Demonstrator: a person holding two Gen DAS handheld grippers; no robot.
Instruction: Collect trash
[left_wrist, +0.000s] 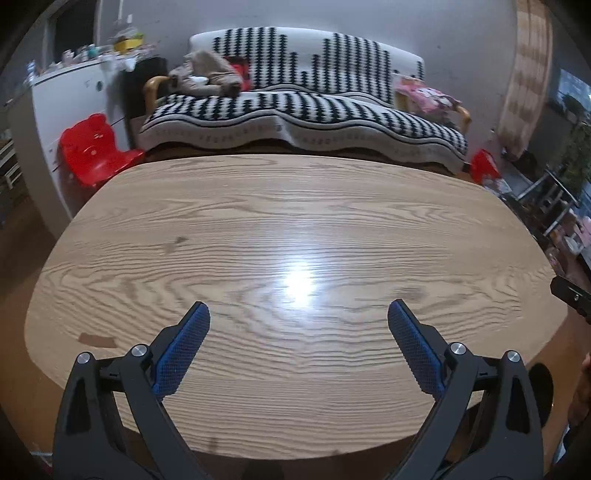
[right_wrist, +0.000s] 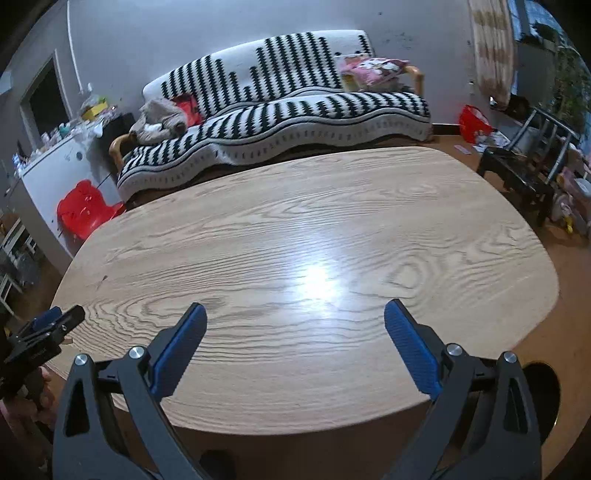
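My left gripper stands open over the near half of an oval wooden table, with nothing between its blue pads. My right gripper is open too and holds nothing above the same table. The left gripper also shows at the left edge of the right wrist view. A black tip of the right gripper shows at the right edge of the left wrist view. On the wood I see only a small brown patch near the front left rim and a light glare. No trash item shows in either view.
A black-and-white striped sofa runs behind the table. A red plastic chair and a white cabinet stand at the left. A red bag and a black metal rack are at the right. A dark round shape sits below the front right rim.
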